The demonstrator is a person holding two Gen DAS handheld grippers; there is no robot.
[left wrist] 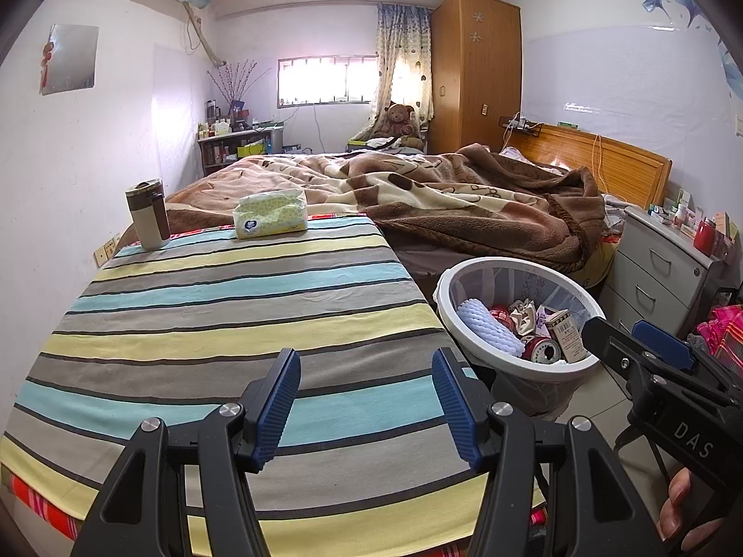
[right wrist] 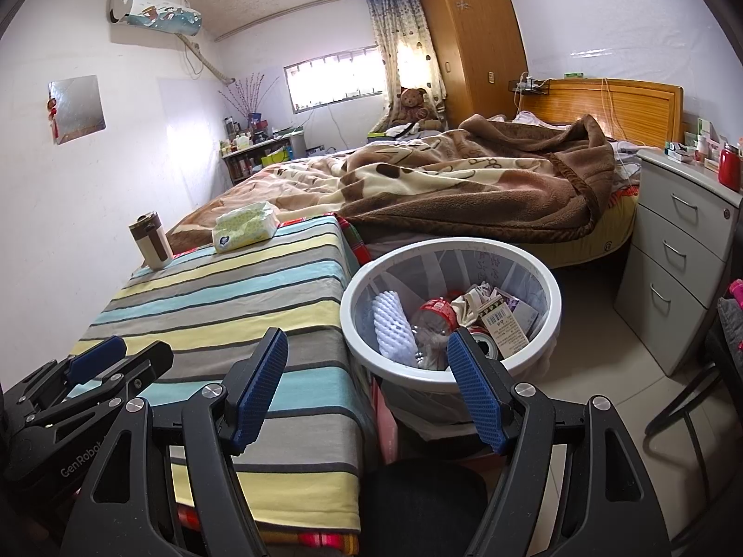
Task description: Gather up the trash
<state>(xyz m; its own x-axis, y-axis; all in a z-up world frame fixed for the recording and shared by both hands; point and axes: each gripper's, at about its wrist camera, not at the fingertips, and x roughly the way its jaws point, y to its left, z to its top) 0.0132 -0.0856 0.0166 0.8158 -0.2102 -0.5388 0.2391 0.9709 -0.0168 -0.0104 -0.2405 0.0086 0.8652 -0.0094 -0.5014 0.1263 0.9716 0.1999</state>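
Left wrist view: my left gripper [left wrist: 367,399] hangs with jaws apart, nothing between them, over the striped table [left wrist: 223,325]; on it, 1 tumbler [left wrist: 147,214] and 1 tissue pack [left wrist: 270,212]; 1 white bin [left wrist: 518,313] beside it holds the trash.

Right wrist view: my right gripper [right wrist: 367,392] gapes empty over the bin's near rim; inside, 1 foam sleeve [right wrist: 394,327], 1 can [right wrist: 483,346], 1 carton [right wrist: 504,325]; 1 plastic bottle [right wrist: 429,320].

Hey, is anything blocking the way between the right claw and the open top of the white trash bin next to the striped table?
Nothing visible blocks it. The right claw stands open and empty just in front of the round white plastic trash bin, whose open top is uncovered. Its striped-cloth table lies off to the left, clear of that path.
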